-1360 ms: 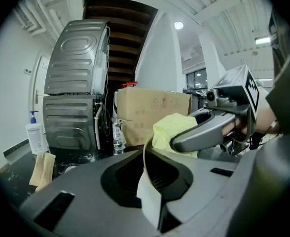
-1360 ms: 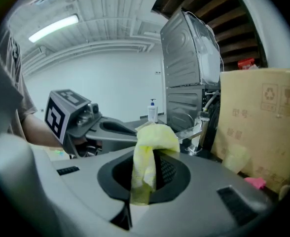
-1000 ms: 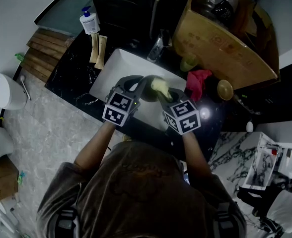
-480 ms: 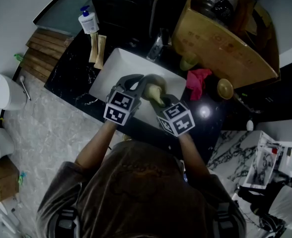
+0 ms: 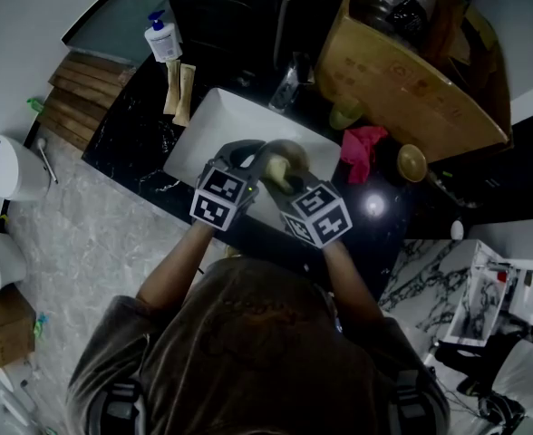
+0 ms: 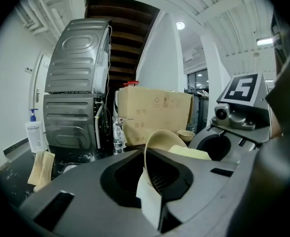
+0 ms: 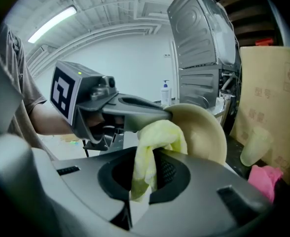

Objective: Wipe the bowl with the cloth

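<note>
A beige bowl (image 5: 287,153) is held on edge over the white sink (image 5: 210,120). My left gripper (image 5: 251,157) is shut on its rim; in the left gripper view the bowl (image 6: 161,142) stands between the jaws. My right gripper (image 5: 282,181) is shut on a yellow cloth (image 5: 277,169). In the right gripper view the cloth (image 7: 154,149) bunches up from the jaws and presses into the hollow of the bowl (image 7: 204,132). The left gripper (image 7: 150,113) reaches in from the left there. A corner of the cloth (image 6: 191,152) shows behind the bowl in the left gripper view.
A black counter (image 5: 130,134) surrounds the sink. A cardboard box (image 5: 402,71) stands at the back right, with a pink cloth (image 5: 362,149), a green cup (image 5: 343,114) and a small beige bowl (image 5: 411,162) beside it. A pump bottle (image 5: 161,36) stands at the back left.
My right gripper has shifted left and nearer, dragging the yellow cloth across the inside of the bowl. The left gripper and bowl have stayed almost in place.
</note>
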Demonstrator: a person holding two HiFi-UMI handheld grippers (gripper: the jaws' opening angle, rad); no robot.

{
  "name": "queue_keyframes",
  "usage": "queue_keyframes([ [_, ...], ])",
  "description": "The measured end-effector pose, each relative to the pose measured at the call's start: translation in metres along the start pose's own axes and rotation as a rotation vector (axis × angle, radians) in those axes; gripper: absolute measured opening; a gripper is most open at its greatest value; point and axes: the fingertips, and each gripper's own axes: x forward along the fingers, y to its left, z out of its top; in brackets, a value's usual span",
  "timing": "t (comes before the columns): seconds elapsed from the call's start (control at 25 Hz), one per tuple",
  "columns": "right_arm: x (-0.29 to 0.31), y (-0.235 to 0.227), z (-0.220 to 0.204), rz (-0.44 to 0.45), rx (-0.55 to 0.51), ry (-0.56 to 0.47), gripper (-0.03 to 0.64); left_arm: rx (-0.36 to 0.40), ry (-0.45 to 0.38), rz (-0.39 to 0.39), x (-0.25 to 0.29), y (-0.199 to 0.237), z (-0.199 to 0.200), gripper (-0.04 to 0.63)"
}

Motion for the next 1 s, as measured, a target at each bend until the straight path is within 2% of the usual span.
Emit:
queue_keyframes([
  [0.28, -0.003, -0.013, 0.010, -0.059, -0.041, -0.005, 0.026, 0.008, 0.016, -0.025, 0.002, -0.009, -0.007, 0.034],
  [0.56, -0.013, -0.034, 0.022, -0.142, -0.030, -0.078, 0.026, 0.014, 0.037, -0.036, 0.004, -0.013, -0.010, 0.034],
  [0.8, -0.020, -0.052, 0.027, -0.280, -0.067, -0.103, 0.026, 0.018, 0.014, -0.020, 0.004, -0.015, -0.004, 0.032],
  [1.0, -0.022, -0.059, 0.021, -0.332, -0.068, -0.071, 0.026, 0.029, 0.007, 0.001, 0.003, -0.011, -0.002, 0.032],
])
